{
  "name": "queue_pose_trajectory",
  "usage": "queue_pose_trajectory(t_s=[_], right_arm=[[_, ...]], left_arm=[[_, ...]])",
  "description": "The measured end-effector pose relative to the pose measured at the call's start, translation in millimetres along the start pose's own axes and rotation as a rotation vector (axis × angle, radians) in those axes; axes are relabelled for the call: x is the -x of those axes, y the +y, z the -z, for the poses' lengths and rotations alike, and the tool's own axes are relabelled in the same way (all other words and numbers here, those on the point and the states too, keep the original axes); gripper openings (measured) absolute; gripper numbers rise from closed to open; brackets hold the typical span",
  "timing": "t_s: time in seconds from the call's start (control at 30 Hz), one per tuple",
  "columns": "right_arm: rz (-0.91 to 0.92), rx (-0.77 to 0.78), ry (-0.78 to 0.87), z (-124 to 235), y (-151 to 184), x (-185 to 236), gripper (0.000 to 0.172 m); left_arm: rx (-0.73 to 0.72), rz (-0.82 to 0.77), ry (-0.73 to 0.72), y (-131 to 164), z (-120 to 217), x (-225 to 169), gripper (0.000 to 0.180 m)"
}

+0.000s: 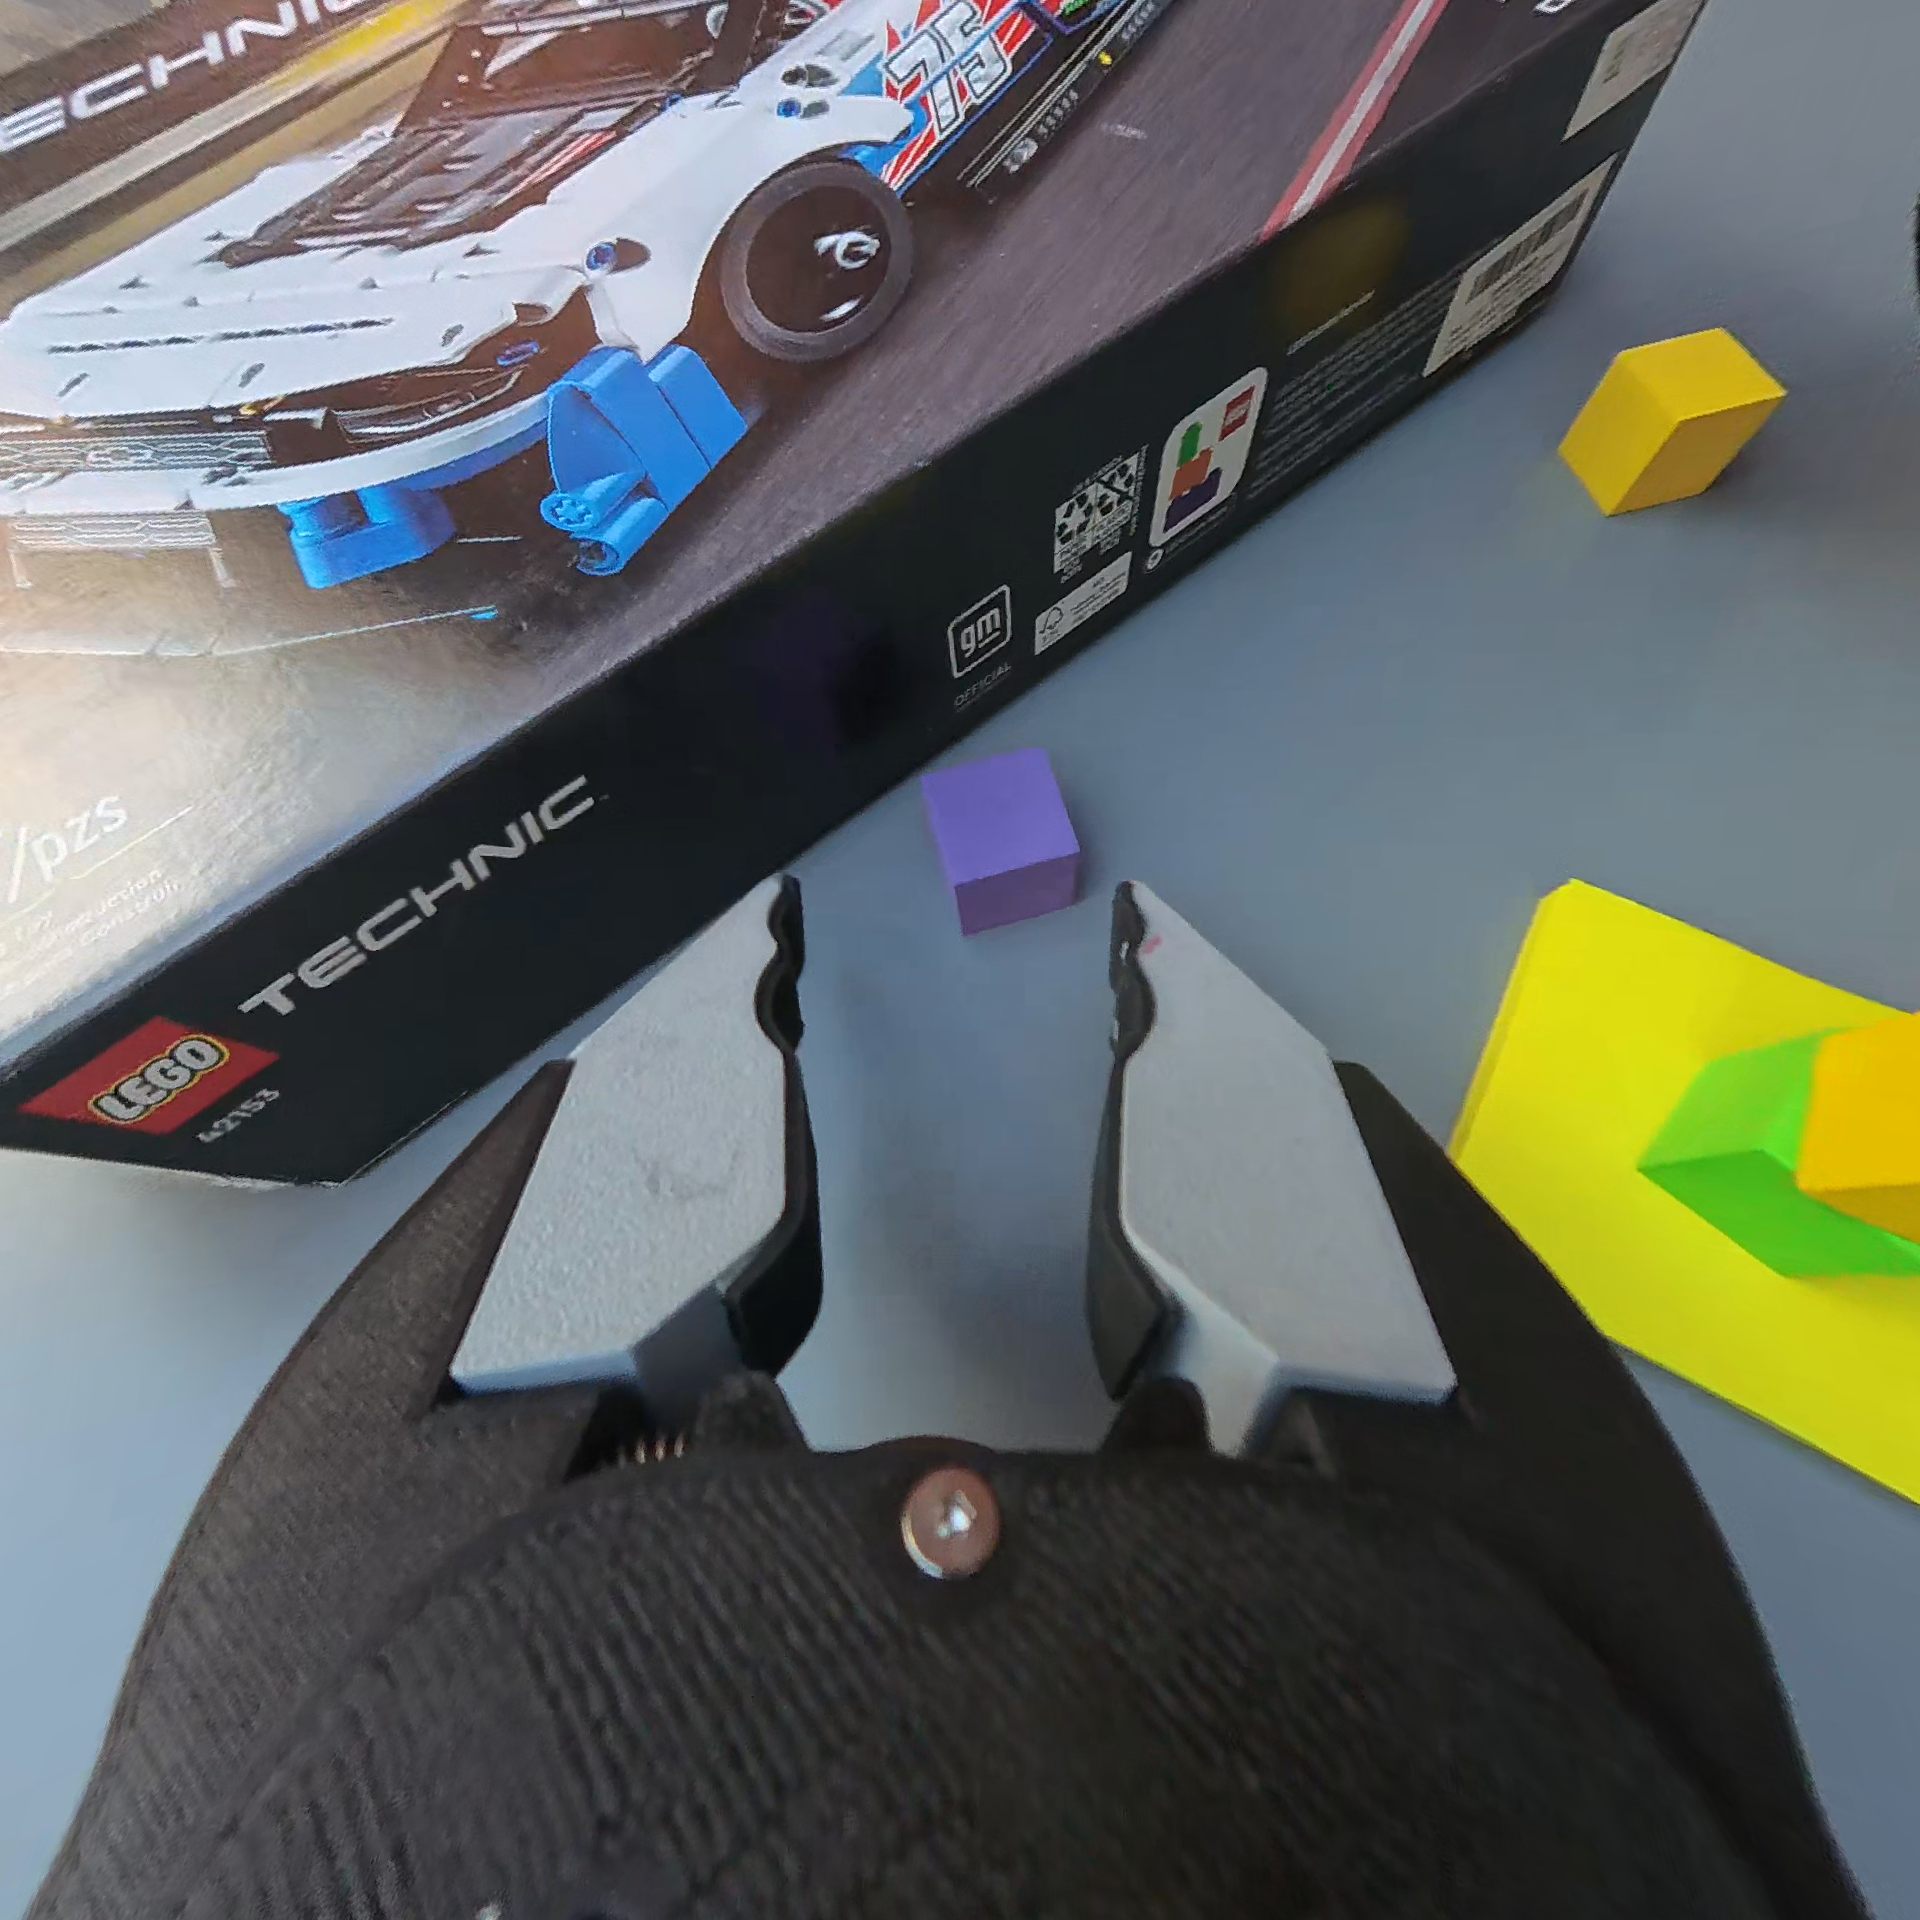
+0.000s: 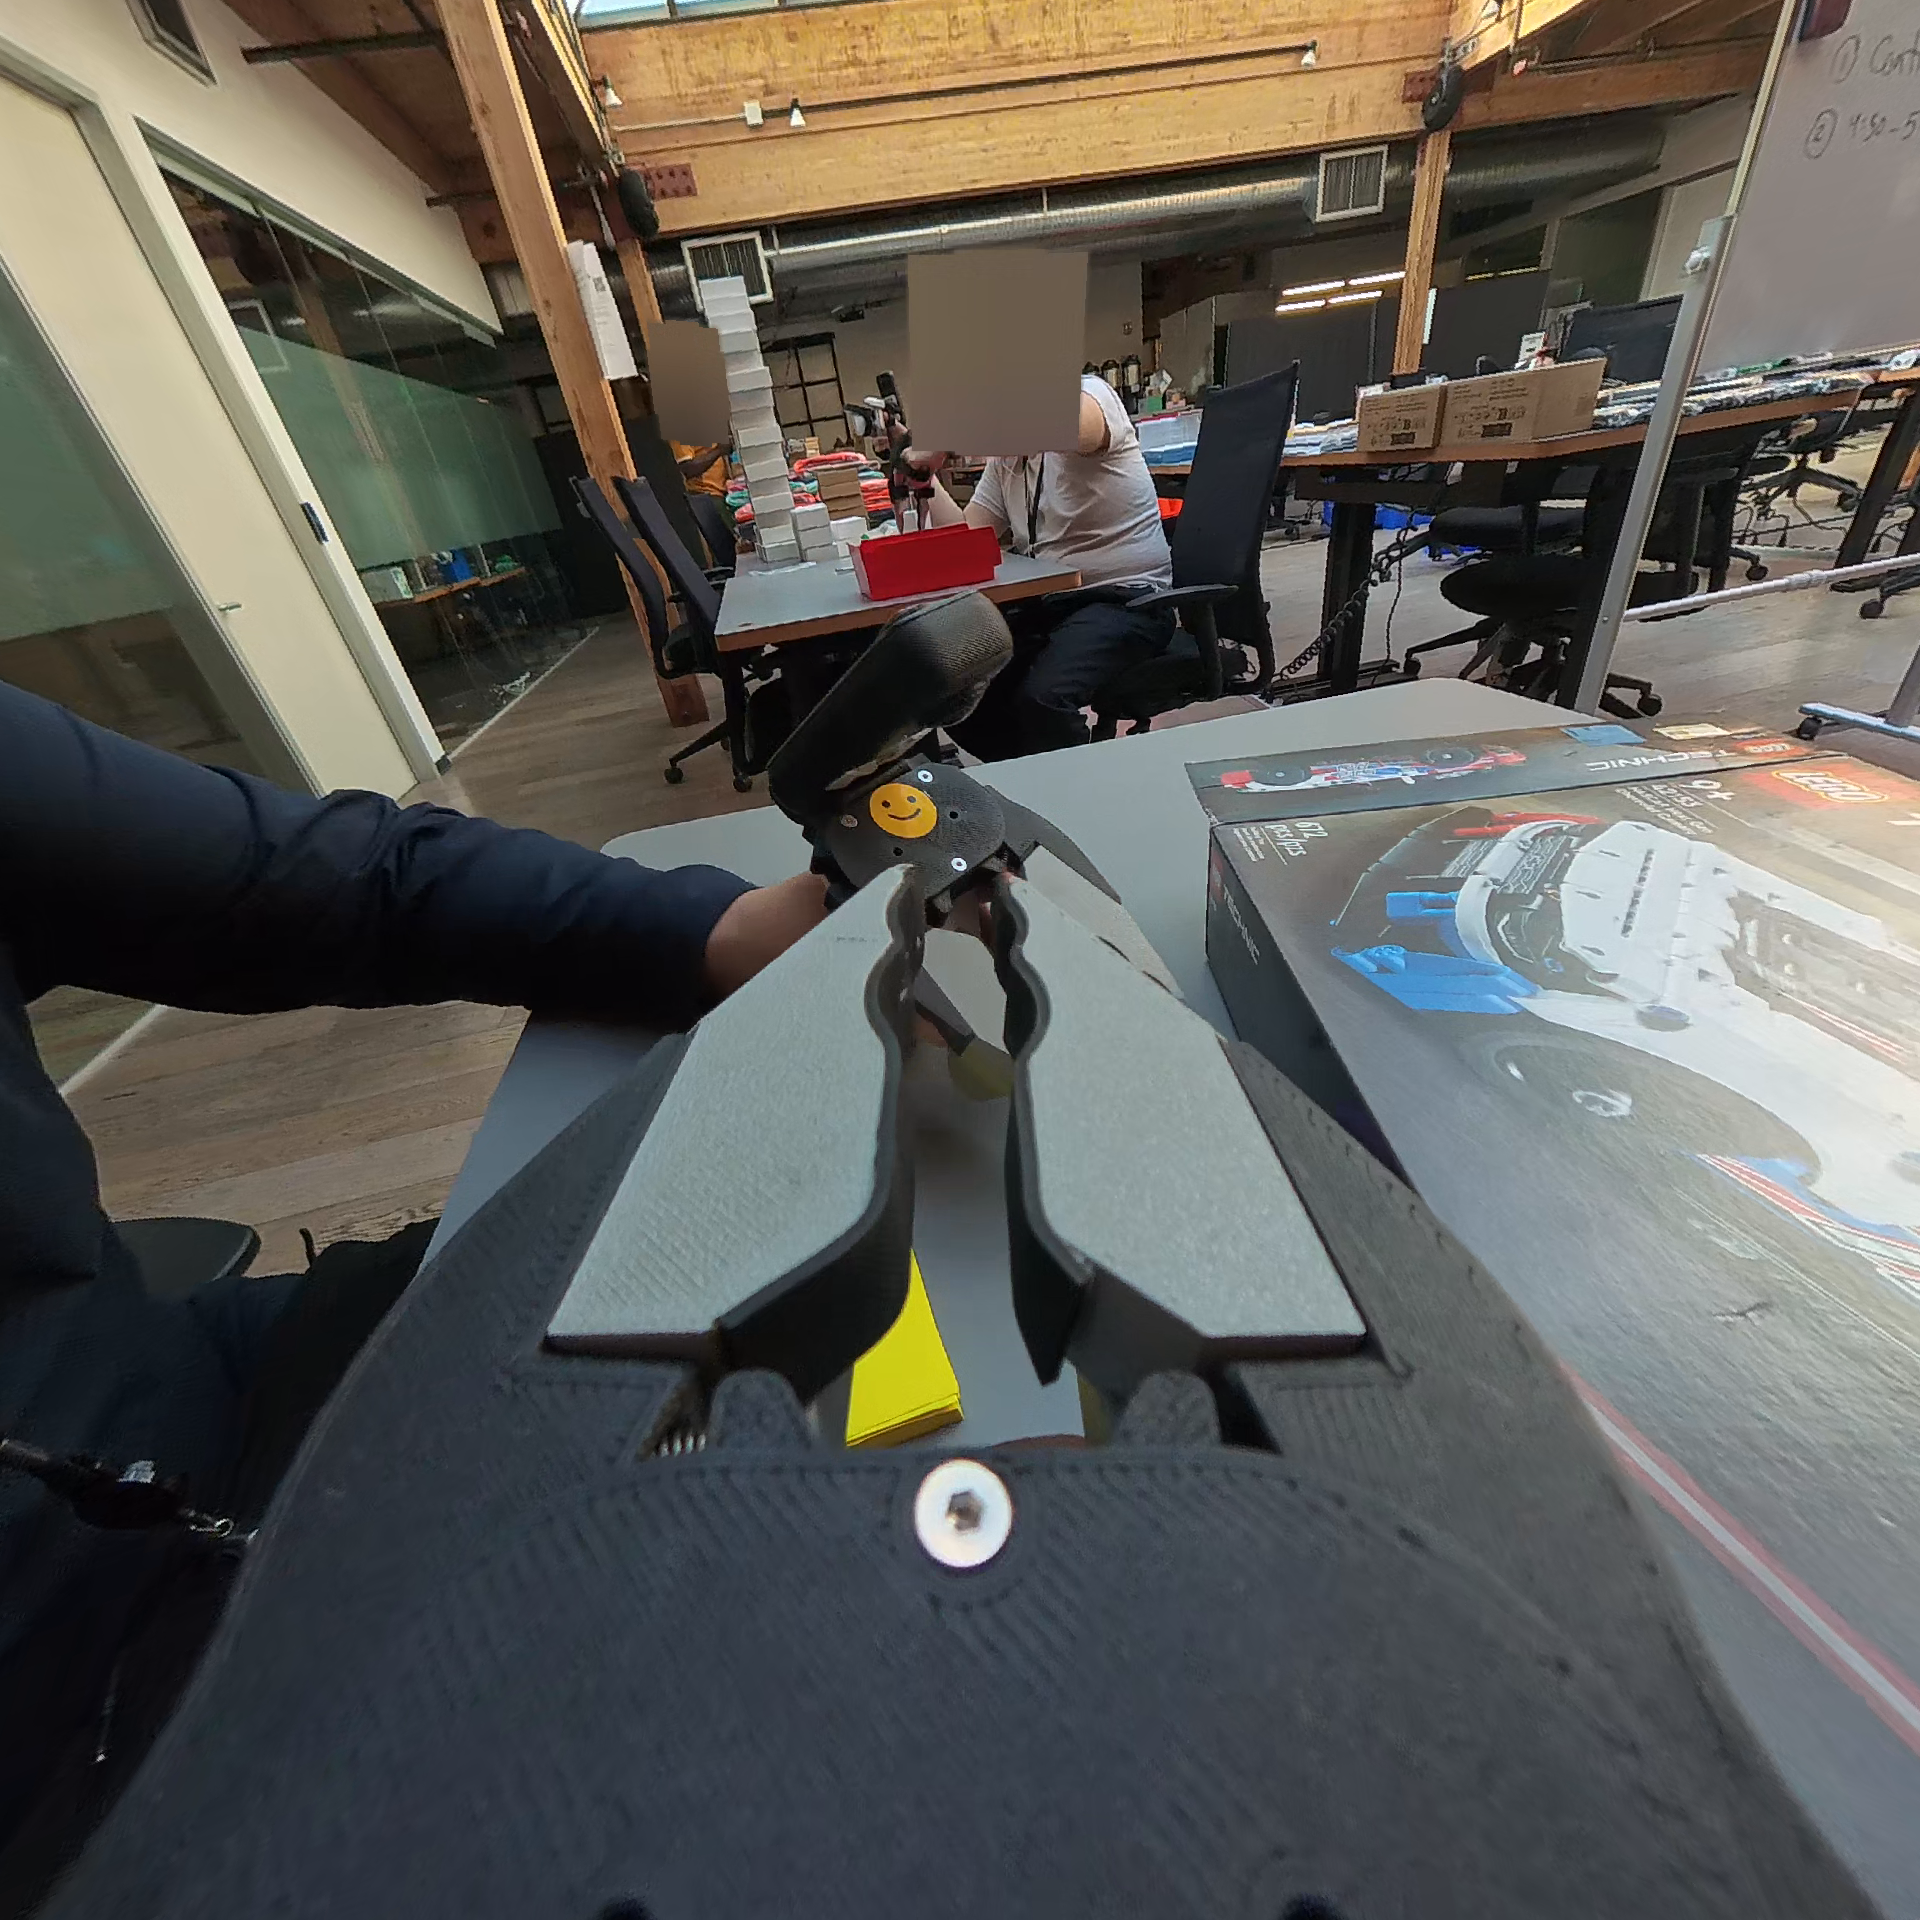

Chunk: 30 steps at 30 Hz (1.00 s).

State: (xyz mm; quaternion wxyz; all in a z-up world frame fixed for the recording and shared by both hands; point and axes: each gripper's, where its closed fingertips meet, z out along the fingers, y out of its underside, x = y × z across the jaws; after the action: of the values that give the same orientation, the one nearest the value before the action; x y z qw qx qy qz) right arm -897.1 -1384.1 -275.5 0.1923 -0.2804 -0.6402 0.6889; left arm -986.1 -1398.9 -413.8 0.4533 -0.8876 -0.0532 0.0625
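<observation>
In the left wrist view my left gripper is open, low over the grey table. A small purple cube lies on the table just ahead of its fingertips, roughly centred between them and not touched by either pad. In the right wrist view my right gripper is held above the table with its jaws only a little apart and nothing between the pads. The left gripper, with a yellow smiley sticker, shows beyond it, held by a hand in a dark sleeve.
A large black toy-car box lies just left of the purple cube; it also shows in the right wrist view. A yellow cube sits far right. A yellow paper pad carries a green block and an orange block. Across from one pair of fingers to the other is roughly 15 cm.
</observation>
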Motion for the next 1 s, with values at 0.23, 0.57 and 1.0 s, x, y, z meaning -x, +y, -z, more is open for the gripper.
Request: queue_pose_trajectory(t_s=[0.23, 0.57, 1.0], right_arm=[[0.002, 0.003, -0.006, -2, 0, 2, 0.01], [-0.007, 0.014, 0.005, -3, 5, -1, 0.01], [-0.016, 0.023, 0.001, -3, 7, -2, 0.011]], left_arm=[[0.038, 0.021, -0.028, -3, -15, 5, 0.055], [0.04, -0.014, -0.014, -7, -20, -1, 0.027], [0.029, -0.018, 0.029, -7, -15, -6, 0.026]])
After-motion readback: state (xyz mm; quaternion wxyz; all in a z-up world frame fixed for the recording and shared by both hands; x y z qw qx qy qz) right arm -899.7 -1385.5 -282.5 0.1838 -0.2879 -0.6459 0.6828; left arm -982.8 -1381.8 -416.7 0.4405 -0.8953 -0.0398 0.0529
